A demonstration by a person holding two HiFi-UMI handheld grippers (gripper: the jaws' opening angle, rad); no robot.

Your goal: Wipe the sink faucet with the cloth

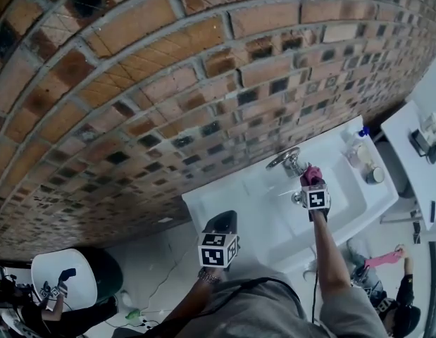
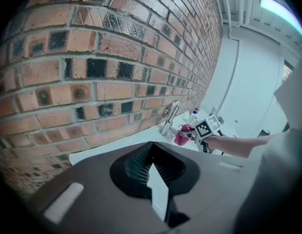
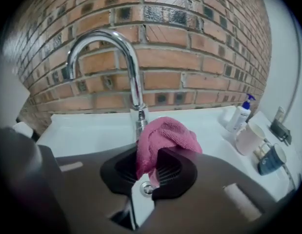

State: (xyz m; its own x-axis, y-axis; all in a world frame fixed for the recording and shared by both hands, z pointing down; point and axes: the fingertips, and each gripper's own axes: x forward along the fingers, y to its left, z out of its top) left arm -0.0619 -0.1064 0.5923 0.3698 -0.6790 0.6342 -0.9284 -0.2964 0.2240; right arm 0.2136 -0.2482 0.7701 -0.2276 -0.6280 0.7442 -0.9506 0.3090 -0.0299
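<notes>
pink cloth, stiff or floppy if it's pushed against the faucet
Likely floppy: the cloth bunches and droops in folds over the right gripper. Probably light, with a looped, grippy texture, so it should mould round the faucet rather than slide off.

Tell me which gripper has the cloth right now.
The right gripper: its jaws are clamped on the pink cloth, close by the faucet. The left gripper holds nothing, jaws together, well back from the faucet.

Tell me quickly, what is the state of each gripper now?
Left gripper: closed, holding nothing.
Right gripper: closed on the pink cloth.
</notes>
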